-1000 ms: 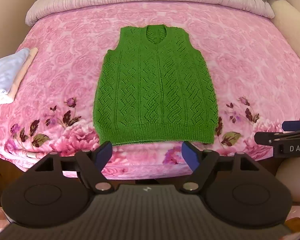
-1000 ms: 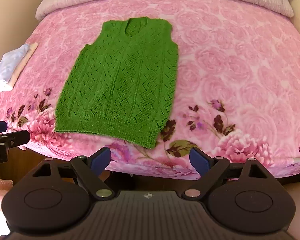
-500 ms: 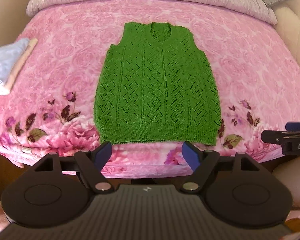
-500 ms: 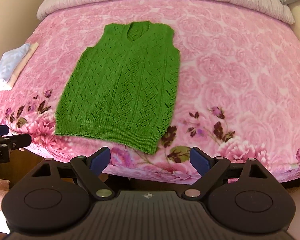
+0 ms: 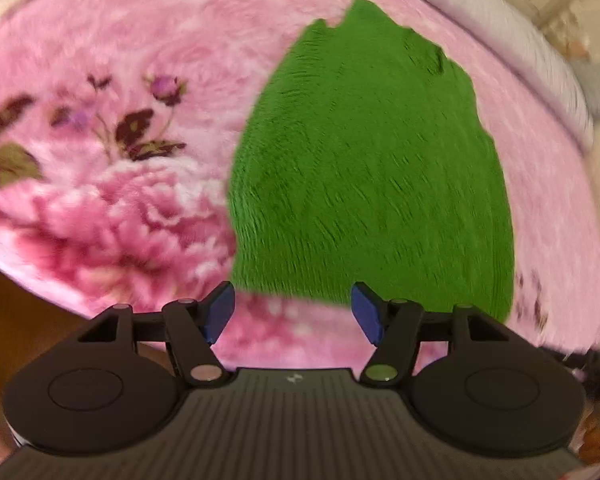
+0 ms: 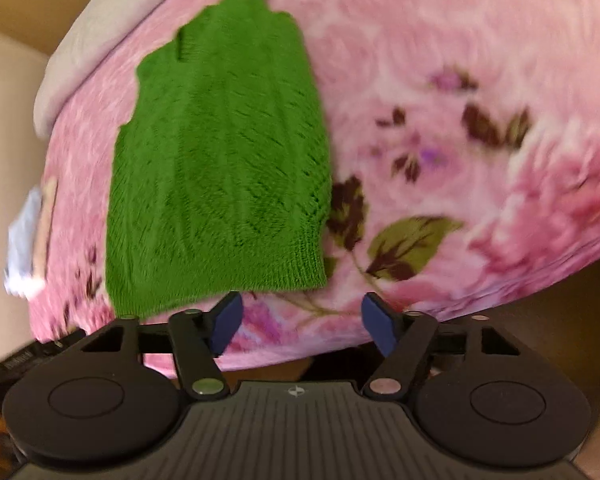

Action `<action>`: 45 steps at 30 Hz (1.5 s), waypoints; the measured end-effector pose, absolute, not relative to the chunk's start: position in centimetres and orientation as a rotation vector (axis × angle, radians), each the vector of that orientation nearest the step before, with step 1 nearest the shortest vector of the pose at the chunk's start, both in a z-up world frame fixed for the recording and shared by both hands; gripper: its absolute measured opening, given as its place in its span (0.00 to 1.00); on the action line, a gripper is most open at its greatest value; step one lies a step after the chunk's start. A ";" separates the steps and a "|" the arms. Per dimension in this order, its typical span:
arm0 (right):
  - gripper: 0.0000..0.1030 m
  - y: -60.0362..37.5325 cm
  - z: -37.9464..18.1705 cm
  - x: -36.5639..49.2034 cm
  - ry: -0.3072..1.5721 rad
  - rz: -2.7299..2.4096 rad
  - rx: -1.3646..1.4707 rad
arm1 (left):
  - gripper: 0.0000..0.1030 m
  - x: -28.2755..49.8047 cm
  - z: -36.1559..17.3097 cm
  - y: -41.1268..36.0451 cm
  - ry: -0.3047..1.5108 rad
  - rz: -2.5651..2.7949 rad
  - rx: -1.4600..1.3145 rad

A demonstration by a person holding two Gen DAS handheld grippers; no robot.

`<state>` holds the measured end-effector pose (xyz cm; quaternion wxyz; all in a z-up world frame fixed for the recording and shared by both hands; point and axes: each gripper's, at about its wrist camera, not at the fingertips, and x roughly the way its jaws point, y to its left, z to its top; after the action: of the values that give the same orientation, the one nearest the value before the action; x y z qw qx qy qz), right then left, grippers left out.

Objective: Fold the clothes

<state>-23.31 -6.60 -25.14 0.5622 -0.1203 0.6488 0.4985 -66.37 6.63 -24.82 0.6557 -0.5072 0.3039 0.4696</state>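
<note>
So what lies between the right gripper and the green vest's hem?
Only bare pink floral blanket, seen in the right wrist view. The right gripper has open, just narrowed jaws, short of the green vest.

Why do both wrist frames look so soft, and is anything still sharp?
Left wrist: motion smear across the green vest and pink blanket, while the left claw stays crisp. Right wrist: same streaking on the vest, with the right claw sharp. Both: fisheye bows the bed edge; lighting even, no glare.
</note>
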 end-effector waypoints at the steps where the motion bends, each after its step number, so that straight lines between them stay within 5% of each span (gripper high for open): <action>1: 0.64 -6.5 -26.4 -23.1 1.543 1.168 -0.237 | 0.58 -66.8 -26.0 7.5 0.653 1.051 -1.171; 10: 0.55 -5.7 -34.6 -21.3 1.545 1.254 0.123 | 0.62 -70.0 -32.3 9.8 0.356 0.897 -1.228; 13: 0.46 -5.5 -35.1 -21.9 1.473 1.333 0.143 | 0.44 -70.1 -33.5 9.5 0.273 0.814 -1.231; 15: 0.24 -5.3 -35.5 -22.6 1.441 1.355 0.149 | 0.23 -69.7 -34.3 9.3 0.272 0.797 -1.199; 18: 0.12 -5.1 -35.9 -23.3 1.424 1.312 0.148 | 0.13 -70.6 -34.9 9.1 0.221 0.781 -1.242; 21: 0.09 -5.3 -34.7 -23.3 1.400 1.273 0.153 | 0.10 -70.9 -33.9 8.6 0.212 0.762 -1.177; 34: 0.07 -10.4 -32.5 -22.4 1.310 1.249 0.053 | 0.08 -70.1 -33.5 3.1 0.316 0.820 -1.091; 39: 0.34 -12.0 -31.9 -24.1 1.229 1.205 -0.109 | 0.13 -70.6 -28.7 1.9 0.423 0.942 -0.895; 45: 0.37 -11.3 -27.3 -25.2 0.978 1.253 -0.246 | 0.22 -66.2 -25.4 2.8 0.561 0.877 -0.673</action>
<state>-25.23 -11.35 -27.30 0.6935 -0.1101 0.4380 0.5613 -66.15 2.75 -25.35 0.8142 -0.3153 0.2628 0.4108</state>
